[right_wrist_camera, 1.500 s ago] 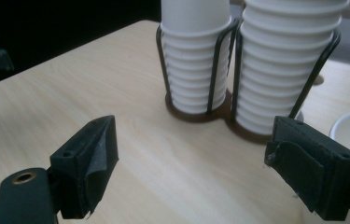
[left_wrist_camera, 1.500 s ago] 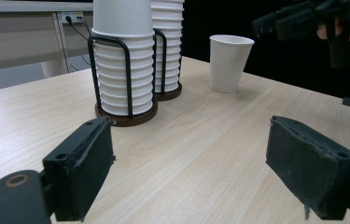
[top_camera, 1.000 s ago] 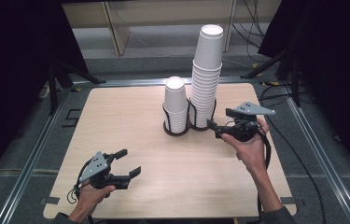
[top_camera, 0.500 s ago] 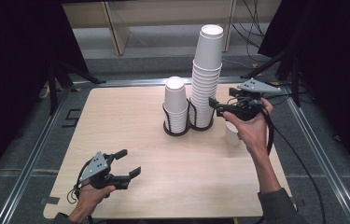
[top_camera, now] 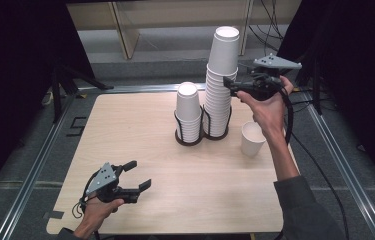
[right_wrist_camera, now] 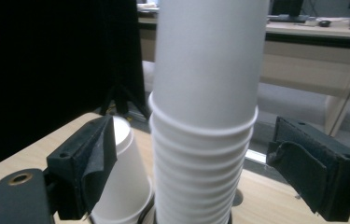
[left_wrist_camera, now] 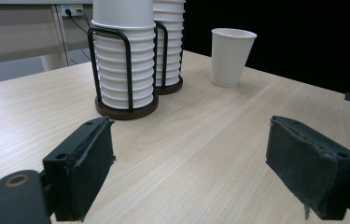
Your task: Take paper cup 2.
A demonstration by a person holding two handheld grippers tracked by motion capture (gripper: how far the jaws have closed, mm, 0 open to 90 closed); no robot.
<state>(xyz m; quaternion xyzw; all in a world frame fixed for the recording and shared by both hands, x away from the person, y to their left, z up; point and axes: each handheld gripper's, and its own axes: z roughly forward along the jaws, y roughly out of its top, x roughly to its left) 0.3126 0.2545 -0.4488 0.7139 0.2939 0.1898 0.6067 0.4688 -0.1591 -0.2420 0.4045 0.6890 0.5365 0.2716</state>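
Step in hand, as I read it: pulling cups off the tall stack (top_camera: pixel 219 107) one at a time. One loose cup (top_camera: pixel 252 139) already stands upright on the table (top_camera: pixel 125 130), just right of the stacks and near the right forearm.

Right gripper (top_camera: pixel 229 86) is held high and level at the upper part of the tall stack, pointing left at it, just below the top cup (top_camera: pixel 225 50). Its jaws stand wide. In the right gripper view the stack rises between the pads (right_wrist_camera: pixel 95 158) with a gap on each side, so nothing is gripped yet. Right arm stretched forward and up, wrist raised, cable trailing down the forearm.

Next move, my guess: line up on the top cup, close on its wall gently, then lift straight up. Squeeze too hard and the paper buckles; pull off-axis and the tall stack may lean or a second cup may come along.

Left gripper (top_camera: pixel 137 175) sits low at the near left of the table, well apart from the cups, jaws wide and empty, pointing toward the short stack (top_camera: pixel 188 112) in its wire holder (top_camera: pixel 177 120). The hand looks idle — resting by the table edge.
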